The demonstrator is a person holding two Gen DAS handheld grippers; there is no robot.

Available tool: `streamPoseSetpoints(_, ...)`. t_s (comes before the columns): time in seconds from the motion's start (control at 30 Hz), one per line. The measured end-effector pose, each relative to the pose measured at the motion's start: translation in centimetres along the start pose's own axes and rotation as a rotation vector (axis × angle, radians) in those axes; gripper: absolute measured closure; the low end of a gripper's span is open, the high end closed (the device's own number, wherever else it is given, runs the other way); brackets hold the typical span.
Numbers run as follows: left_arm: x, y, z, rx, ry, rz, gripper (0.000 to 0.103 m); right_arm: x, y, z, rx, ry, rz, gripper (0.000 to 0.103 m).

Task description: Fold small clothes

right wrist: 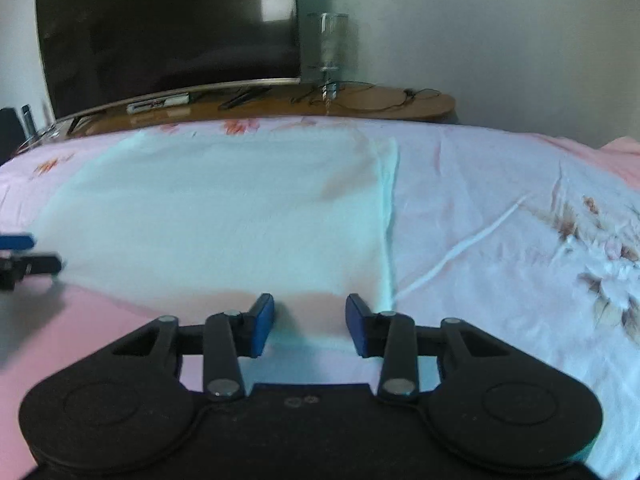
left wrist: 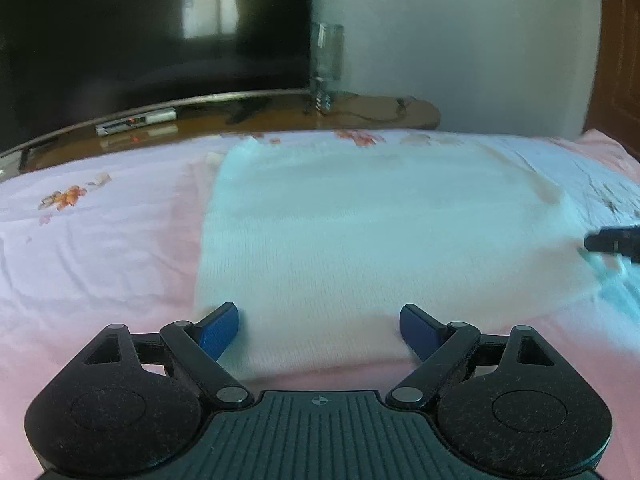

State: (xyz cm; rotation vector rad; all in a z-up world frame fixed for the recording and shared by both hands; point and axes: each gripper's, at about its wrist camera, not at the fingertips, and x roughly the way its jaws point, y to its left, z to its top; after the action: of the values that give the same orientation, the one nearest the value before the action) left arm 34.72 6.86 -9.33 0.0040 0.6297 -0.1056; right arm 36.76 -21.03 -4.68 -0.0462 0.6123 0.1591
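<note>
A pale white knitted garment (left wrist: 360, 232) lies spread flat on the pink floral bedsheet (left wrist: 100, 248). My left gripper (left wrist: 318, 312) hovers over its near edge, close to the near left corner, with its blue pads far apart and nothing between them. In the right wrist view the same garment (right wrist: 220, 208) fills the left half. My right gripper (right wrist: 310, 300) sits at the near right corner, jaws partly apart, with the cloth's edge lying flat in the gap and not pinched. Each gripper shows at the edge of the other's view: the right gripper (left wrist: 612, 242) and the left gripper (right wrist: 28, 252).
Beyond the bed stands a wooden TV bench (right wrist: 380, 100) with a large dark television (right wrist: 168, 32), a glass vase (right wrist: 328, 40), a slim set-top box (right wrist: 158, 103) and cables. The bedsheet (right wrist: 500, 200) runs on to the right of the garment, with creases.
</note>
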Motion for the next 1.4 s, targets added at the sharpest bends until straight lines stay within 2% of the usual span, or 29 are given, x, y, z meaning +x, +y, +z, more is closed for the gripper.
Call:
streamPoseSetpoints(0.17,1.8,1.0,1.6,-0.038,-0.014,0.01,0.016,3.2,-0.2,3.6,0.043,-0.03,0.005,0.073)
streamPoseSetpoints(0.23,3.2,1.4,1.7,-0.042,0.032,0.014,0.015,4.8,-0.6,3.9,0.043,0.003,-0.018,0.077)
streamPoseSetpoints(0.27,3.3,1.6,1.8,-0.044,0.026,0.004,0.013,5.9,-1.3,3.7,0.056,0.047,-0.063,0.08)
streamPoseSetpoints(0.3,3.5,1.8,1.9,-0.045,0.029,-0.004,0.012,6.6,-2.1,3.5,0.085,0.073,-0.064,0.082)
streamPoseSetpoints(0.4,3.1,1.6,2.1,-0.028,0.024,0.011,0.012,5.9,-2.5,3.7,0.085,0.07,-0.039,0.082)
streamPoseSetpoints(0.5,3.2,1.4,1.8,-0.04,0.022,0.01,0.012,4.1,-2.3,3.8,0.087,0.001,-0.016,0.075)
streamPoseSetpoints(0.6,3.3,0.8,1.8,-0.013,0.029,0.032,0.012,5.8,-2.0,2.7,0.052,0.092,-0.039,0.077)
streamPoseSetpoints(0.67,2.6,0.6,2.1,-0.02,0.026,0.031,0.012,5.3,-1.7,2.7,0.041,0.077,-0.049,0.076)
streamPoseSetpoints(0.83,1.0,-0.2,1.5,-0.007,-0.001,0.036,0.012,0.7,0.2,2.1,-0.001,-0.022,0.022,0.074)
streamPoseSetpoints(0.9,1.0,-0.6,0.8,0.01,0.023,0.035,0.012,-0.4,1.3,1.0,-0.033,-0.032,0.046,0.073)
streamPoseSetpoints(1.0,0.7,-0.7,0.0,0.022,0.019,0.039,0.012,-0.2,2.2,-0.9,-0.078,-0.005,0.069,0.073)
streamPoseSetpoints(1.07,0.5,-0.5,-0.2,0.018,0.019,0.038,0.012,0.3,2.3,-2.0,-0.099,0.024,0.036,0.073)
streamPoseSetpoints(1.13,0.3,-0.5,-0.4,0.025,0.02,0.039,0.012,0.3,1.8,-2.5,-0.087,0.005,0.032,0.073)
streamPoseSetpoints(1.3,-0.2,0.1,-0.8,0.017,0.017,0.034,0.012,-0.1,0.9,-2.4,-0.05,0.018,-0.036,0.073)
streamPoseSetpoints(1.4,-0.4,0.3,-1.0,0.013,0.015,0.038,0.012,-0.2,0.1,-2.7,-0.036,0.024,-0.038,0.072)
